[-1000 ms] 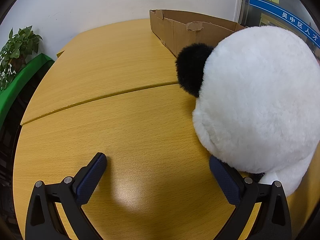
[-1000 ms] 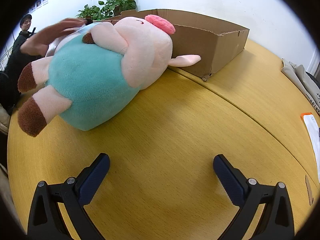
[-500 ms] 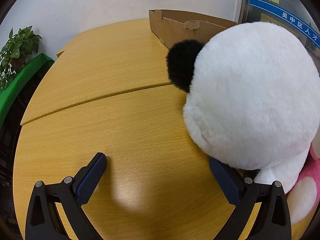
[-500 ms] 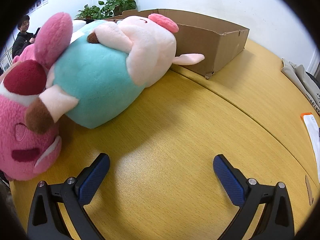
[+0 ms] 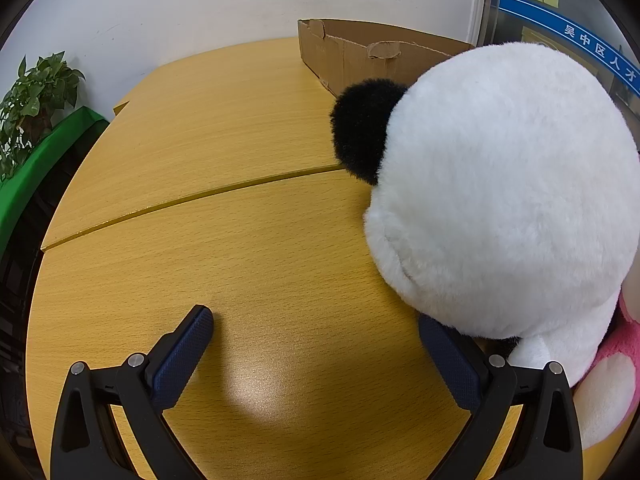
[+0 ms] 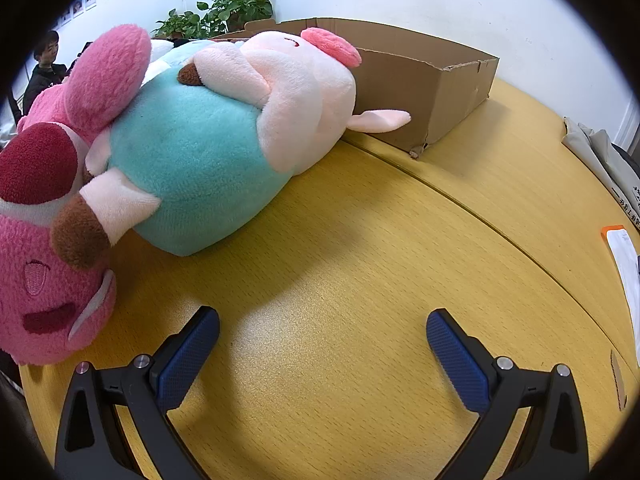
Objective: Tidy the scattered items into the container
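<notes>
I judge nothing is tidied yet — my left gripper (image 5: 316, 344) and right gripper (image 6: 322, 342) are both spread and empty. The panda plush (image 5: 504, 200), pig plush (image 6: 224, 140) and pink bear plush (image 6: 44, 240) lie on the worktop (image 6: 360, 280), near the far cardboard box (image 6: 432, 80).

Legible text: white Chinese characters "吴中区人才" on a blue band (image 5: 576, 32) across the glass partition, above and behind the cardboard box (image 5: 360, 54). Dark print on a white bag (image 6: 630, 204) right of the box is too small to read.
</notes>
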A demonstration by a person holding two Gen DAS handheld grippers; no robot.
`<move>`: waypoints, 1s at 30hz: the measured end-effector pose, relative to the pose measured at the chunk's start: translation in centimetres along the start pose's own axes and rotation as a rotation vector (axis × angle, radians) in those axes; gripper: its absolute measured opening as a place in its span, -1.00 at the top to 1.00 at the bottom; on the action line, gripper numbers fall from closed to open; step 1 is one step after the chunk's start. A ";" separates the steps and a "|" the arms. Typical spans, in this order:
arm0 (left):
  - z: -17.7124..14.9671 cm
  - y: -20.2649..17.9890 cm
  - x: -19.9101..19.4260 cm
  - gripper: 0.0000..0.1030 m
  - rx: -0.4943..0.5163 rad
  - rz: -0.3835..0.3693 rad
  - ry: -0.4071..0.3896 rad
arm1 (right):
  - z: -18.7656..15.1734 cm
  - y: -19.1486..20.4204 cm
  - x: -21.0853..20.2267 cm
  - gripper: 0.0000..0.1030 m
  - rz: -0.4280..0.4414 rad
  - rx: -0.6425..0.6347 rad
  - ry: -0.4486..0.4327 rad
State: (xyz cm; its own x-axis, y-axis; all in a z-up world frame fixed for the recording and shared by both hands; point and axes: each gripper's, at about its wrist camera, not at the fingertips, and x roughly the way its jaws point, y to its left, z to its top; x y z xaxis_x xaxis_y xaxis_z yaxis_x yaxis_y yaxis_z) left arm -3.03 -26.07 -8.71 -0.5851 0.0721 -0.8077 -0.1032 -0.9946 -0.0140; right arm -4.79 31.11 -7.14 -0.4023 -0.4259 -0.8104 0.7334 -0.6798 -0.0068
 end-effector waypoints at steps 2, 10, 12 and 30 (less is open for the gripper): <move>0.0 0.0 0.0 -1.00 0.000 0.000 0.000 | 0.0 0.0 0.0 -1.00 0.000 0.000 0.000; -0.3 -0.3 -0.3 -1.00 -0.052 0.039 0.001 | 0.0 0.0 0.0 -1.00 0.000 0.000 0.000; -0.7 -0.5 -0.8 -1.00 -0.073 0.054 0.017 | 0.2 0.1 0.2 -1.00 0.004 -0.006 0.000; -4.9 -13.0 -15.3 -1.00 -0.269 0.133 -0.276 | -4.0 2.4 -6.7 -0.99 -0.391 0.356 -0.028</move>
State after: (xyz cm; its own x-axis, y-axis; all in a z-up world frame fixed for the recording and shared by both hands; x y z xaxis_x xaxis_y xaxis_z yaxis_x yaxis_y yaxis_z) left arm 11.21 -14.61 0.97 -0.7770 -0.0777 -0.6246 0.1809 -0.9780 -0.1034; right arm 1.86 34.67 -4.07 -0.6271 -0.1122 -0.7708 0.2957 -0.9498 -0.1023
